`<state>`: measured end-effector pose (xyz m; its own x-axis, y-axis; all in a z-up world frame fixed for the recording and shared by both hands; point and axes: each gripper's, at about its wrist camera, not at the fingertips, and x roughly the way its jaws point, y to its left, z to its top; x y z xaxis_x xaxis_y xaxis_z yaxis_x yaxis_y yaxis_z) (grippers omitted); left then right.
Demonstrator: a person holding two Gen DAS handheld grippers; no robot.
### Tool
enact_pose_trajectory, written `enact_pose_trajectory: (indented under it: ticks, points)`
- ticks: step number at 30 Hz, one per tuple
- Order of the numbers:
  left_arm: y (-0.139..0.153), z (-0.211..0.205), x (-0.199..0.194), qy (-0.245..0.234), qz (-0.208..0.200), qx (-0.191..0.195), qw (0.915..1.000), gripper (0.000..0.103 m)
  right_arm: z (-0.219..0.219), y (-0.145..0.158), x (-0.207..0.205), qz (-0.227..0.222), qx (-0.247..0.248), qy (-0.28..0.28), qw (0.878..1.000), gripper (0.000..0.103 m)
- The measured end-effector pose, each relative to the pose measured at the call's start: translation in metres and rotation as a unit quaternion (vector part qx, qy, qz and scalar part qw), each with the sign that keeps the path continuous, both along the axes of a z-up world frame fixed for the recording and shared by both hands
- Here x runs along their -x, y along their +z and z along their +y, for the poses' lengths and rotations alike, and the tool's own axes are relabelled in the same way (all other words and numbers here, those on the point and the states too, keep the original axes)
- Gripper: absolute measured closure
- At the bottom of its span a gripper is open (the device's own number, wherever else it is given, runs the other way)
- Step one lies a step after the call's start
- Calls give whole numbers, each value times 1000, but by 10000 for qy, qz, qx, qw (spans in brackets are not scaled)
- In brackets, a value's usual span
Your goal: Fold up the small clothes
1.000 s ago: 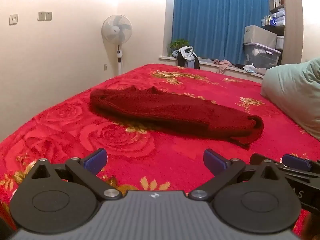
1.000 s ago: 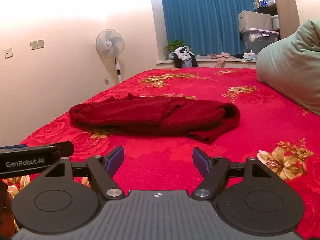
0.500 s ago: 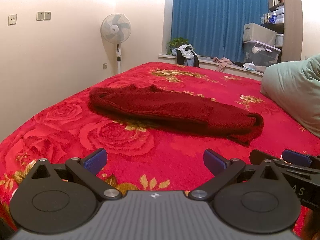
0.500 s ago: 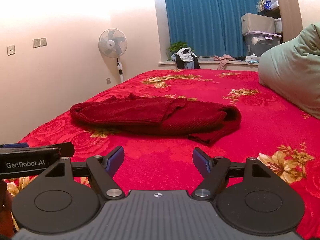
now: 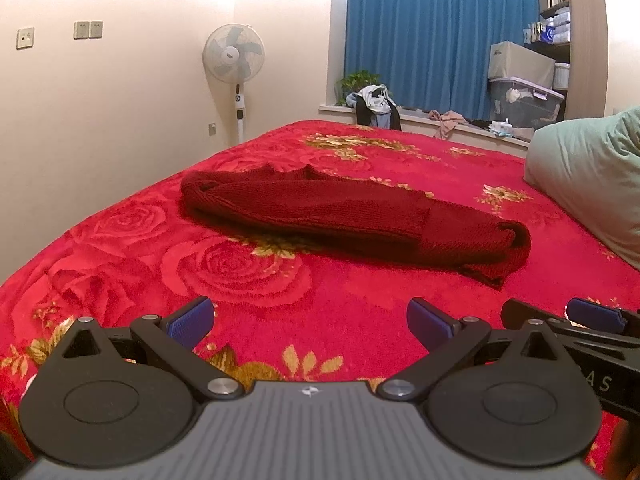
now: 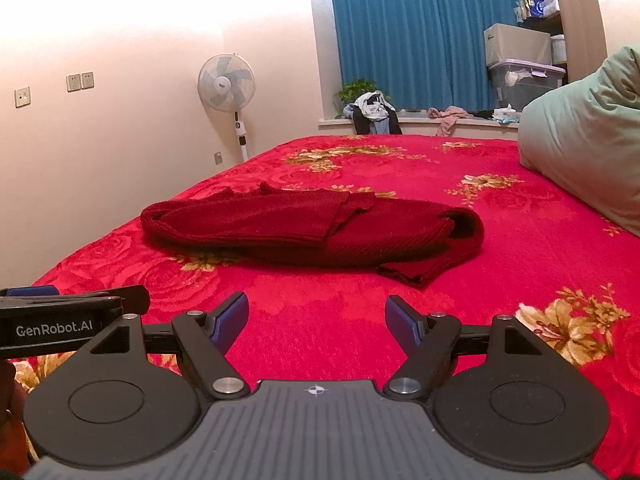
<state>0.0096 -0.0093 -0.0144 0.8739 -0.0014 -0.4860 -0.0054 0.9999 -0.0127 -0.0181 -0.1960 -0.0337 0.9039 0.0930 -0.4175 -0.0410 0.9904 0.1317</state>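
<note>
A dark red knitted garment (image 5: 352,216) lies folded in a long flat bundle on the red floral bedspread (image 5: 240,272); it also shows in the right wrist view (image 6: 312,232). My left gripper (image 5: 310,320) is open and empty, low over the bed, short of the garment. My right gripper (image 6: 316,318) is open and empty, also short of the garment, beside the left one. The right gripper's fingertip (image 5: 592,316) shows at the right edge of the left wrist view.
A pale green pillow (image 5: 592,176) lies at the right side of the bed. A standing fan (image 5: 234,56) is by the left wall. A window ledge with clothes (image 5: 374,106) and storage boxes (image 5: 524,96) lies behind the bed under blue curtains.
Both views have tilted up slightly and drawn back a little from the garment. The garment has not moved. Both grippers stay open.
</note>
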Motion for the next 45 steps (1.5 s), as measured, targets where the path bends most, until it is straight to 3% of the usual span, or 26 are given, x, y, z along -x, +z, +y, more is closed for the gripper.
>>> enact_pose_trajectory:
  ticks: [39, 41, 43, 44, 45]
  points:
    - [-4, 0, 2, -32, -80, -63, 9999, 1, -1, -3, -4, 162, -99, 38, 9998, 26]
    - [0, -2, 6, -115, -281, -139, 9994, 12, -4, 1, -4, 95, -139, 11, 9999, 27]
    - [3, -2, 10, -289, -450, -226, 9983, 50, -10, 10, -1, -131, -165, -95, 9997, 29]
    - [4, -1, 11, -371, -504, -225, 9978, 59, -14, 16, 1, -310, -156, -192, 9992, 30]
    - [4, 2, 11, -461, -540, -200, 9973, 76, -18, 22, 3, -504, -132, -315, 9981, 31]
